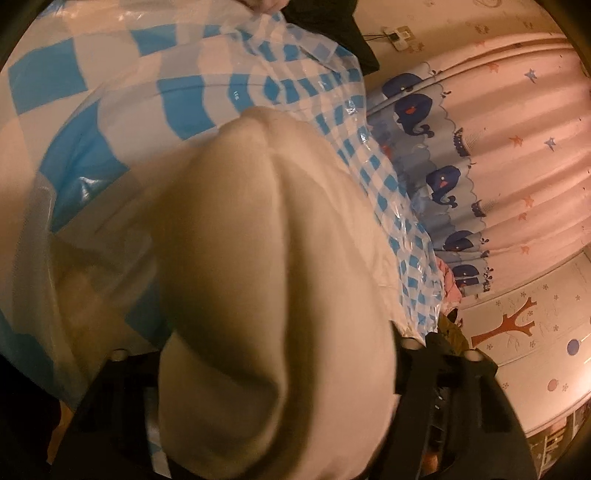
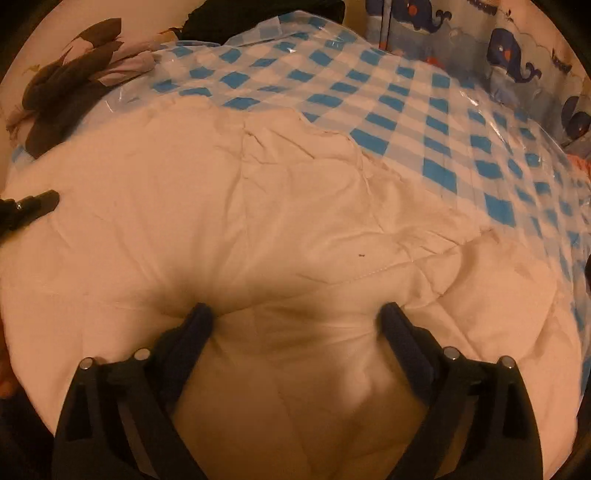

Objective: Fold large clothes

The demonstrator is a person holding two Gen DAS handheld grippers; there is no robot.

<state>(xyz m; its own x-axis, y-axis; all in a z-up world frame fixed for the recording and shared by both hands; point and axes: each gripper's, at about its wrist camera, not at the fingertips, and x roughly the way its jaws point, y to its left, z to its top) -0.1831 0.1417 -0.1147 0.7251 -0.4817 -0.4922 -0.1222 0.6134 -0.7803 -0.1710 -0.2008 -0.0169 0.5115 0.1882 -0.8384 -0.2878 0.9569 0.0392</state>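
The white padded garment [image 2: 236, 206] lies spread over the blue-checked plastic sheet [image 2: 424, 122], covering the near part of the sheet and leaving the far part bare toward the whale-print curtain [image 2: 517, 48]. In the right wrist view its far edge runs across the sheet from the dark clothes heap [image 2: 62, 96] down toward the curtain side; the long axis appears to run likewise, though both ends pass out of frame, so this is a judgement only. No finished fold is visible there; most of the task is judged outstanding. The right gripper [image 2: 297, 317] has its jaws spread wide, tips pressed into the padding with a hump of it between them, nothing clamped. In the left wrist view a thick bulge of the garment [image 1: 269, 266] rises between the jaws of the left gripper [image 1: 280, 387]; the fingertips are hidden under cloth, so whether it grips cannot be told. A hand [image 1: 267, 5] touches the sheet's far edge.
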